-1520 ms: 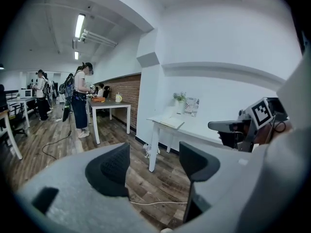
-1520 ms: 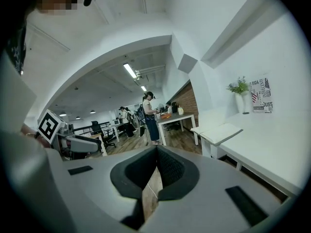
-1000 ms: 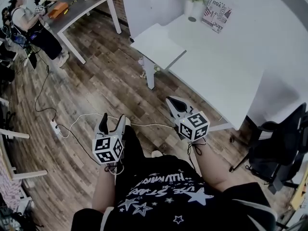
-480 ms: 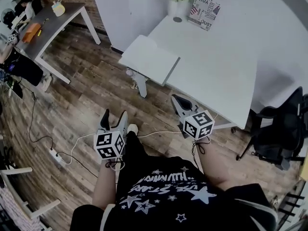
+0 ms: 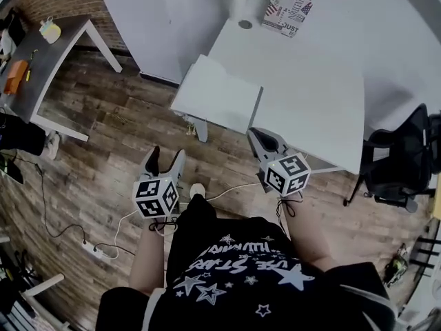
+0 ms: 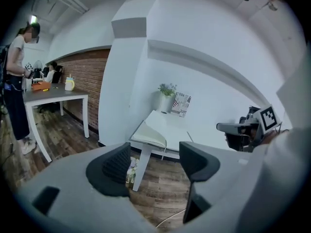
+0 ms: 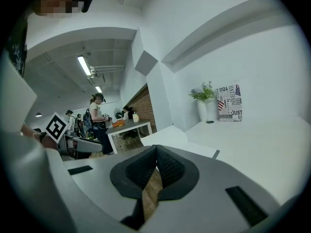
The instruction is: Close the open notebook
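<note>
Both hang short of the open notebook (image 5: 217,95), left gripper (image 5: 164,161) wide, right gripper (image 5: 259,136) pinched empty.

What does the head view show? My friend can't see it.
An open notebook lies untouched on the near left corner of a white table. Nearer the camera, above a wooden floor, a person holds two grippers: the left gripper open, the right gripper shut.
</note>
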`<state>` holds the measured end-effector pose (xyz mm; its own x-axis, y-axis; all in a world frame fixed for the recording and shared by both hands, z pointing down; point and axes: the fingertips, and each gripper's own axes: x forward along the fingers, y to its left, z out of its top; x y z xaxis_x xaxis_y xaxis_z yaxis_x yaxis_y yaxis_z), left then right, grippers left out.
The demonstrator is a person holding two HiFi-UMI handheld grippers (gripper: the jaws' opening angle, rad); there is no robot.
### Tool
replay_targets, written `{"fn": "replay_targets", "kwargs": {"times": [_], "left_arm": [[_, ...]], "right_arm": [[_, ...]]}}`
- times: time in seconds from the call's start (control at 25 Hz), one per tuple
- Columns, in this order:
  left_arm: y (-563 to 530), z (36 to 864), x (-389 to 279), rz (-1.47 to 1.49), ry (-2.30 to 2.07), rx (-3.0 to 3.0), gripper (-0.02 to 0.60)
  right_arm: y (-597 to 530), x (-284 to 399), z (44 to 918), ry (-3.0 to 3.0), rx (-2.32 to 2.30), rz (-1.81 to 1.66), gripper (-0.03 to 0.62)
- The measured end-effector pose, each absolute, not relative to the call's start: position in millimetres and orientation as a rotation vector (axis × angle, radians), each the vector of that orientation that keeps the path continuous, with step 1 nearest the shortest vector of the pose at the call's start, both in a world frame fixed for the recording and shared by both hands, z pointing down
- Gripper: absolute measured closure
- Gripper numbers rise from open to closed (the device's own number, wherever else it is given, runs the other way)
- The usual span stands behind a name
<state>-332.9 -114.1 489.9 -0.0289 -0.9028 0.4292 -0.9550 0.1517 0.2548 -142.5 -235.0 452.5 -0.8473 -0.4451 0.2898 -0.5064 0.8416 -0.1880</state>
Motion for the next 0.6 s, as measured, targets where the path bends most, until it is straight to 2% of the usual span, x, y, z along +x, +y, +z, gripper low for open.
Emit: {"fn": "replay_targets", "kwargs": {"times": [0.6], "left_arm": [[-209,545,-413,0.022,-1.660,1.761,0.262]], "right_arm": [[-269,-185,473,-2.640,0.963,0.398,0.592]]}}
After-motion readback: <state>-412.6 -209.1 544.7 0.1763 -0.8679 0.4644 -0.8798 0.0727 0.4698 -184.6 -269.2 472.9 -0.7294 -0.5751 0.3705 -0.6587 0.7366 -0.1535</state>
